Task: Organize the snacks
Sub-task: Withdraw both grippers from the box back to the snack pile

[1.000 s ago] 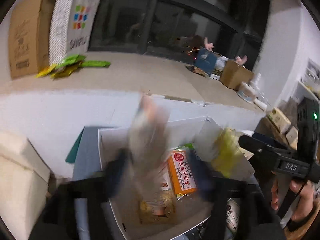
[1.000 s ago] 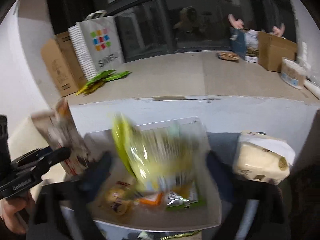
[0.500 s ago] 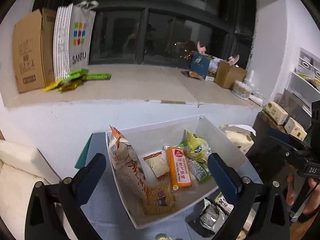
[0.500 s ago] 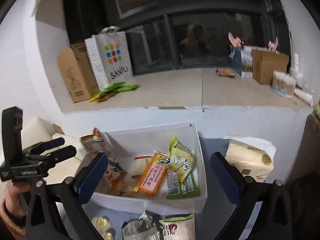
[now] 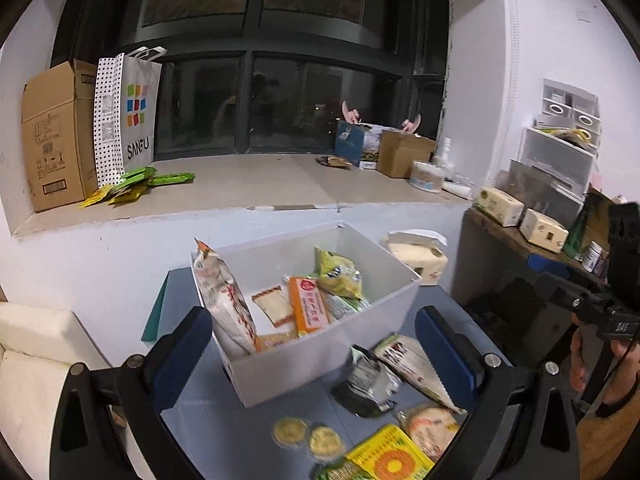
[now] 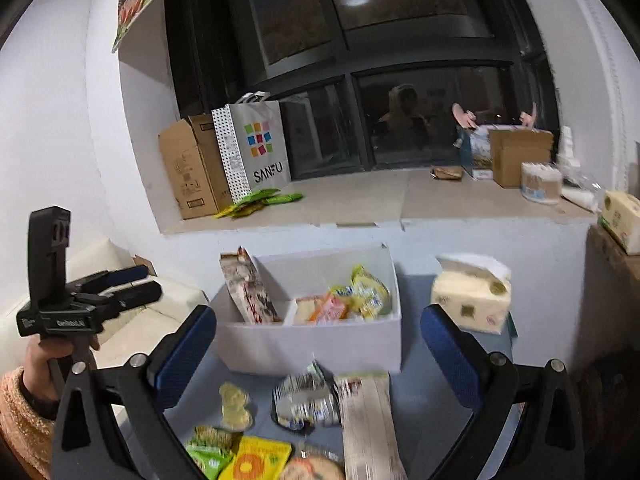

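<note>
A white box [image 5: 332,354] [image 6: 320,340] stands on the blue-grey table and holds several snack packs: a tall pale bag [image 5: 226,300] leaning at its left wall, an orange pack [image 5: 309,305] and a yellow-green bag [image 5: 338,272]. Loose snacks lie in front of the box: a silver-black pack [image 5: 370,384], a long pale pack [image 5: 416,368], two gold coins [image 5: 308,436] and a yellow pack [image 5: 390,460]. My left gripper [image 5: 312,340] is open and empty, above the box's near edge. My right gripper [image 6: 316,344] is open and empty, above the loose snacks.
A tissue pack [image 6: 472,292] lies right of the box. A wide sill behind holds a cardboard box [image 5: 56,132], a SANFU bag [image 5: 128,116] and green packets [image 5: 136,184]. A shelf with boxes [image 5: 520,216] stands at right. A cream cushion [image 5: 28,360] lies at left.
Both grippers let go of their bags, which now rest in the box, then pulled back and up. The loose snacks in front of the box have come into view.
</note>
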A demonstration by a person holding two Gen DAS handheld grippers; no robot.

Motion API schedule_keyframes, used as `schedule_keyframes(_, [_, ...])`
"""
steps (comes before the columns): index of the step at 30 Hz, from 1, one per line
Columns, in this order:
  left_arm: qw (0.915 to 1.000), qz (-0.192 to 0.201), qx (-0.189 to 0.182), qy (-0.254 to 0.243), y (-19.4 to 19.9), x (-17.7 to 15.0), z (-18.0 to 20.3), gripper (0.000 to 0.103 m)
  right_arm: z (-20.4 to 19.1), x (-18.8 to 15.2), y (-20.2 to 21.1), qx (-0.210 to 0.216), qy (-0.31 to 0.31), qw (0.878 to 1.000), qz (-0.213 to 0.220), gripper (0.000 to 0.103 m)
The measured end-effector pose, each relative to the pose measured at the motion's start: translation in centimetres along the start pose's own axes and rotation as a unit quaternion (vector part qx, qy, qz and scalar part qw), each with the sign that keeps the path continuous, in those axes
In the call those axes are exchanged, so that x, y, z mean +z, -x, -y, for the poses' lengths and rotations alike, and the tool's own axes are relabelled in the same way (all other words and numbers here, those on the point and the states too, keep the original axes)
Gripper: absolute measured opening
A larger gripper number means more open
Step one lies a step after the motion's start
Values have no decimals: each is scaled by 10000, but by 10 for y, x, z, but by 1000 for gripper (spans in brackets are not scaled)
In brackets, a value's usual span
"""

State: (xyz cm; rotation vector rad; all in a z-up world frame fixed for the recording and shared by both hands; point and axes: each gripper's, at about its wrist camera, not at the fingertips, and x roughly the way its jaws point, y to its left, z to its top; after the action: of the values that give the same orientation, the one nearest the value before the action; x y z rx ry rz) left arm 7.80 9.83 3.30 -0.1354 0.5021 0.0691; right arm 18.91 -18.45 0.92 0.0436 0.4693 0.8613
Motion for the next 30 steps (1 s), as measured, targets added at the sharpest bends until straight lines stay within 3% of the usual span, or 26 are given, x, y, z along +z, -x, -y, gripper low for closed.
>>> schedule_keyframes(11, [9986, -169, -475, 128, 26, -68, 26, 103, 9, -72, 37, -245, -364, 9990, -112, 103])
schedule_keyframes(22, [9976, -414, -376, 398, 27, -100, 24, 103, 19, -105, 43, -570, -485, 9964, -398, 103])
schedule_keyframes(30, [9984, -450, -248, 226, 37, -109, 31, 103, 25, -123, 12, -857, -266, 9898, -1103, 103])
